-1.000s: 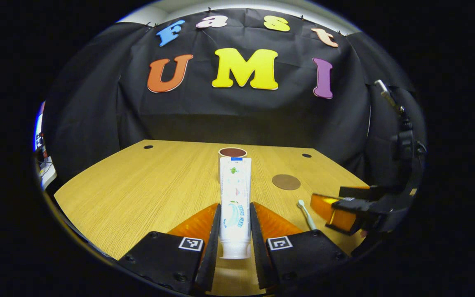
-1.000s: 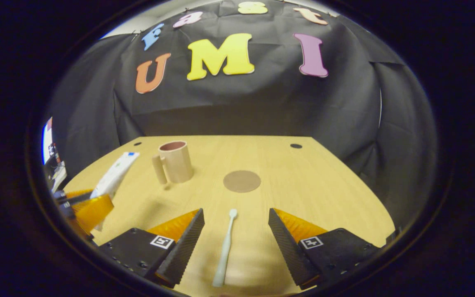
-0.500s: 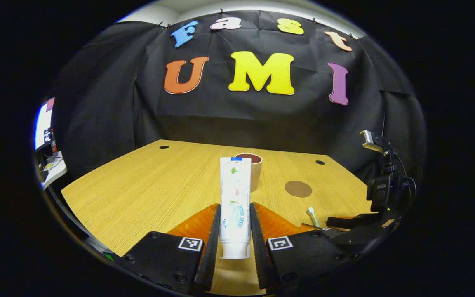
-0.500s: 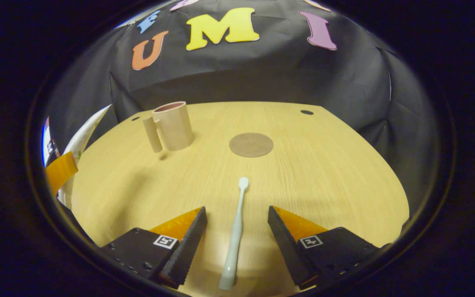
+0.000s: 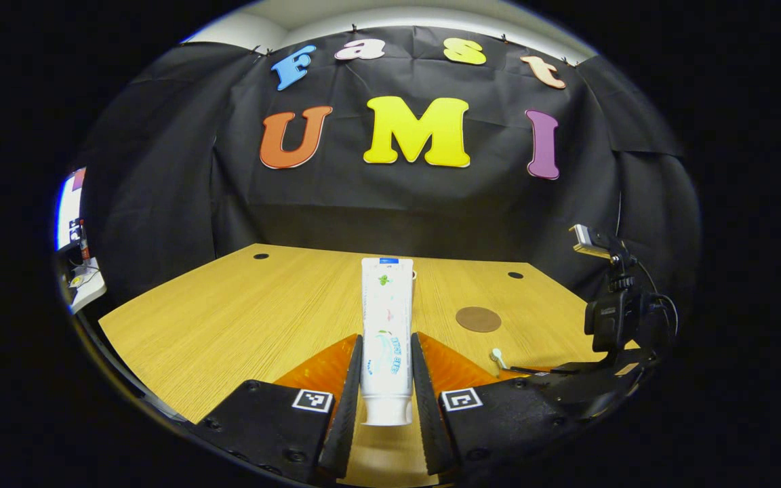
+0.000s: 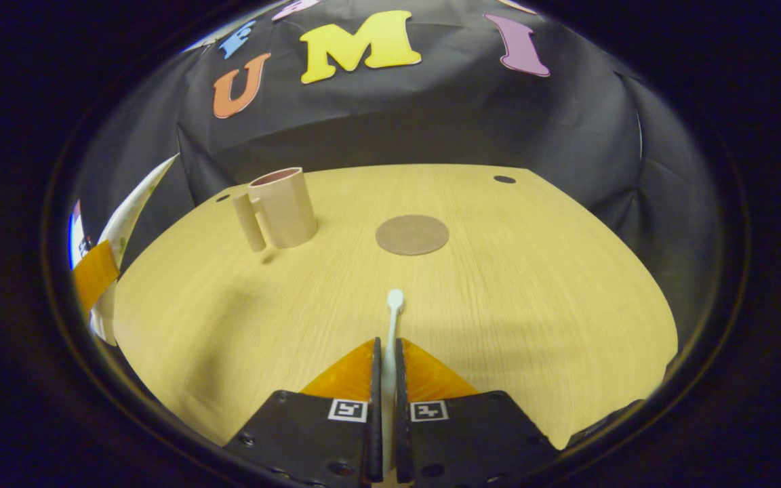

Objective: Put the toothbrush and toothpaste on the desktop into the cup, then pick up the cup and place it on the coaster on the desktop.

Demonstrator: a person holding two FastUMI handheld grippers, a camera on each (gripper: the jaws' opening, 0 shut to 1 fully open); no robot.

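Toothpaste (image 5: 386, 325) upright in left gripper (image 5: 386, 369) (toothbrush (image 6: 391, 318) seemingly clamped right).

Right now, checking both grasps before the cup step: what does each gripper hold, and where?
Left gripper clamps the toothpaste on its lower body, just above the cap. Right gripper pinches the toothbrush on its handle, head sticking out forward.

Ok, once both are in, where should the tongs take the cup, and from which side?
Probably by the body, not the handle. In the right gripper view the cup stands upright, with its straight bar handle on its left and bare desktop on its right. Come in level from the near or right side and close across the wall below the rim.
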